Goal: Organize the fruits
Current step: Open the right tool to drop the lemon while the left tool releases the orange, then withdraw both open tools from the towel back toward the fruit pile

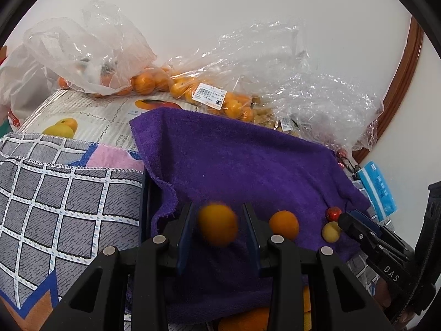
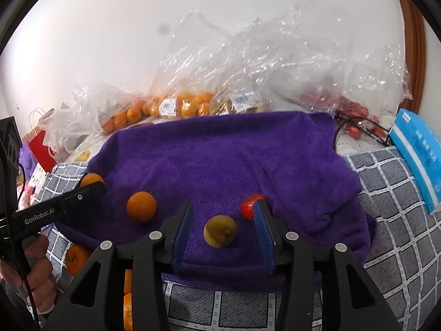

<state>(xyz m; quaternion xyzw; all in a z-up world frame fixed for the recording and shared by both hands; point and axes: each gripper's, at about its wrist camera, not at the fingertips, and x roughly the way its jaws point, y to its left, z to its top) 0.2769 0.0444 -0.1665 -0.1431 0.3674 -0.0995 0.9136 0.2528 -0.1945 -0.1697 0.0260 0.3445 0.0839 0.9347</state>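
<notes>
In the left wrist view my left gripper is shut on a small orange, which looks blurred, just above the purple towel. A second orange lies to its right on the towel. In the right wrist view my right gripper stands open. A yellow-green fruit lies on the towel between its pads, which are clear of it. A small red fruit rests just behind the right finger. The left gripper shows at the left, with its orange at the tip.
Clear plastic bags of oranges and of red fruit crowd the back by the wall. A blue tissue pack lies at the right on the grey checked cloth. More oranges sit low at the left, near a hand.
</notes>
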